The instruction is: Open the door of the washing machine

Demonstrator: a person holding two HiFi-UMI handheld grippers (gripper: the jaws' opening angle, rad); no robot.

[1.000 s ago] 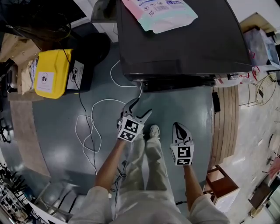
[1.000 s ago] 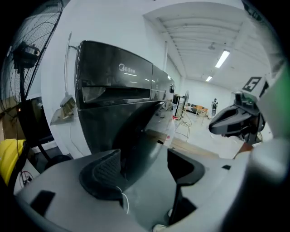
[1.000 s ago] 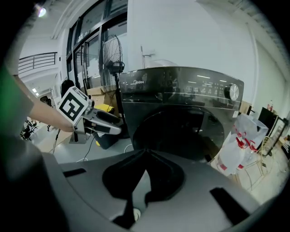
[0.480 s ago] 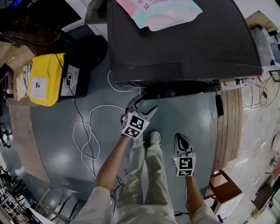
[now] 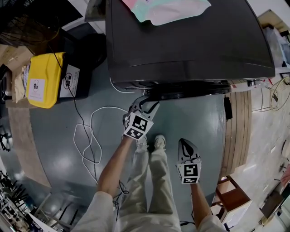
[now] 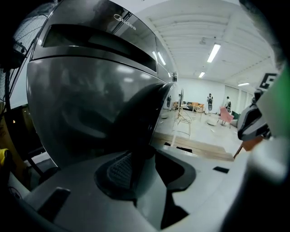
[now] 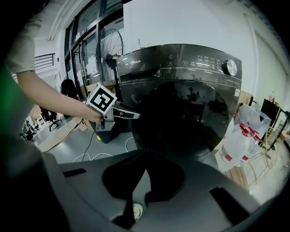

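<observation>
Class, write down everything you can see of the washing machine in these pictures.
The washing machine is a dark grey, glossy front-loader standing on the grey floor. Its round dark door looks closed. Above it runs a control panel with a dial at the right. A pale bag lies on its flat top. The left tongs reach the door's left edge, jaws closing with the rim between them.
</observation>
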